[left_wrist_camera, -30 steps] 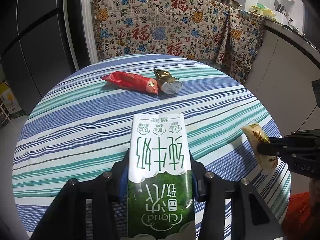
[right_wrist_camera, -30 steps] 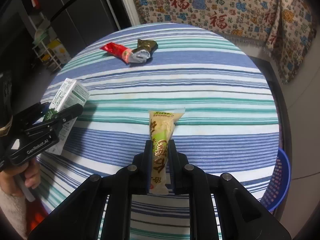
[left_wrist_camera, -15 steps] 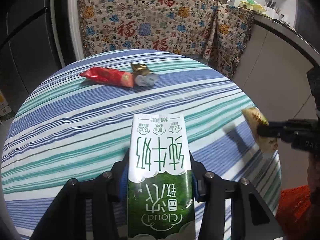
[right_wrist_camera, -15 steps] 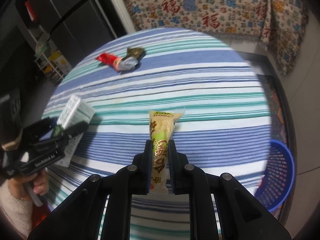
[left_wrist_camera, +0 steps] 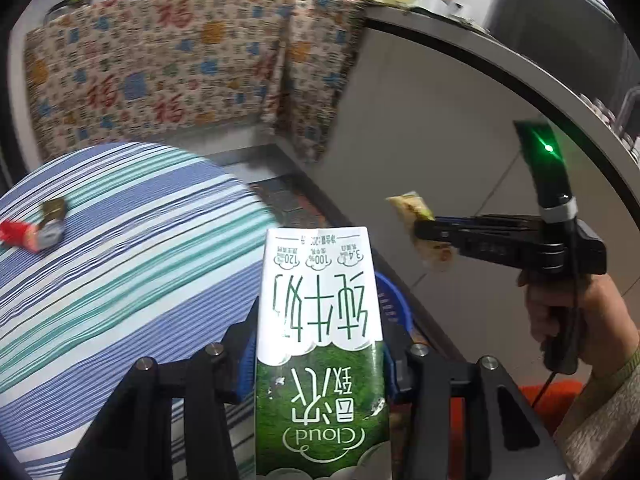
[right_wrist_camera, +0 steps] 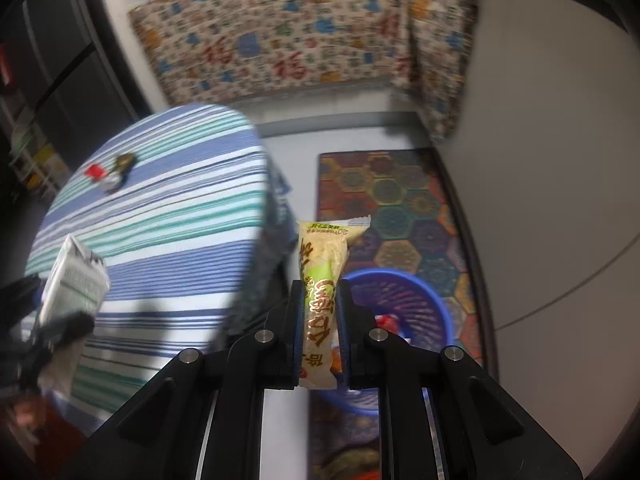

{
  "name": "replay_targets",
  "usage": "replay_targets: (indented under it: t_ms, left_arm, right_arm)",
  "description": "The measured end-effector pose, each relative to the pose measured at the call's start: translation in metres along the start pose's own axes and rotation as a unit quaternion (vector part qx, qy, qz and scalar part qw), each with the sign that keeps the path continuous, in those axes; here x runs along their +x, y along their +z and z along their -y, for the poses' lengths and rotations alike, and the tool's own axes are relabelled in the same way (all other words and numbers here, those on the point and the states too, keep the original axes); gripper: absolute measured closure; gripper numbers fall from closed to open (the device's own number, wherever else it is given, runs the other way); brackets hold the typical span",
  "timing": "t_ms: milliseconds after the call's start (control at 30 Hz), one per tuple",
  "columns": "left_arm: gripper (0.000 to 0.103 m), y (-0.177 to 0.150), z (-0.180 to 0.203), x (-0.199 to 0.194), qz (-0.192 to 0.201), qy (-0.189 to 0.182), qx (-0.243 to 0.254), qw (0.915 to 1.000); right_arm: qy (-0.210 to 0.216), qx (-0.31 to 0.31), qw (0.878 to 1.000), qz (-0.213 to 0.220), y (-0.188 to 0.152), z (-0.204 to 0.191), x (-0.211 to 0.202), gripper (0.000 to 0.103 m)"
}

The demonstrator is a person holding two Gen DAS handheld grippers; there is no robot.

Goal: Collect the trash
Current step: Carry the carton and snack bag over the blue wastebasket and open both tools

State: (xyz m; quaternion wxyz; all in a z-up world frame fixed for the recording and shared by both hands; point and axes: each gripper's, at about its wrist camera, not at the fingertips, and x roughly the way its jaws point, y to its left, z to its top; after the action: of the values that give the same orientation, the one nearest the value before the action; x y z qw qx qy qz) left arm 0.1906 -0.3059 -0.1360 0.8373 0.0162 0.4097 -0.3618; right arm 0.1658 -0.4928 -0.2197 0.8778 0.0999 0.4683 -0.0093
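Note:
My left gripper (left_wrist_camera: 318,344) is shut on a green and white milk carton (left_wrist_camera: 320,320) and holds it past the right edge of the round striped table (left_wrist_camera: 120,272). My right gripper (right_wrist_camera: 320,312) is shut on a yellow snack wrapper (right_wrist_camera: 324,276) and holds it above a blue basket (right_wrist_camera: 416,304) on the floor. The basket's rim (left_wrist_camera: 394,300) peeks out behind the carton. A red wrapper (left_wrist_camera: 16,234) and a gold wrapper (left_wrist_camera: 52,216) lie on the far side of the table; they also show in the right wrist view (right_wrist_camera: 114,172).
A patterned mat (right_wrist_camera: 400,208) lies under the basket. A cabinet draped in a printed cloth (left_wrist_camera: 180,68) stands behind the table. A grey counter wall (left_wrist_camera: 440,140) runs along the right. The right gripper (left_wrist_camera: 440,232) appears right of the carton.
Both grippers have swung right, off the table toward the floor basket, each still holding its item. The two wrappers stay on the table.

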Motion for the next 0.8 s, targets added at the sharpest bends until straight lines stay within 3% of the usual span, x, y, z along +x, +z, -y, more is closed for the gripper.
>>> replay_targets:
  t_ms: [133,233,533,800]
  left_arm:
    - [0.055,0.011,0.043,0.053,-0.023,-0.023,0.011,0.9994]
    - [0.055,0.012,0.055,0.089,-0.036,-0.032,0.009,0.9988]
    - [0.054,0.009,0.053,0.164,-0.050,-0.043,-0.005,0.9978]
    - [0.054,0.006,0.052,0.204,-0.061,-0.036,0.007,0.9975]
  right_arm:
    - [-0.008,0.022,1.000,-0.004,-0.002,0.036,0.016,0.090]
    - [-0.014,0.033,0.999,-0.018,-0.007,0.060,0.034,0.090]
    - [0.001,0.090,0.995,-0.041,-0.028,0.114,0.071,0.089]
    - [0.009,0.114,0.992,-0.056,-0.030,0.135,0.089,0.089]
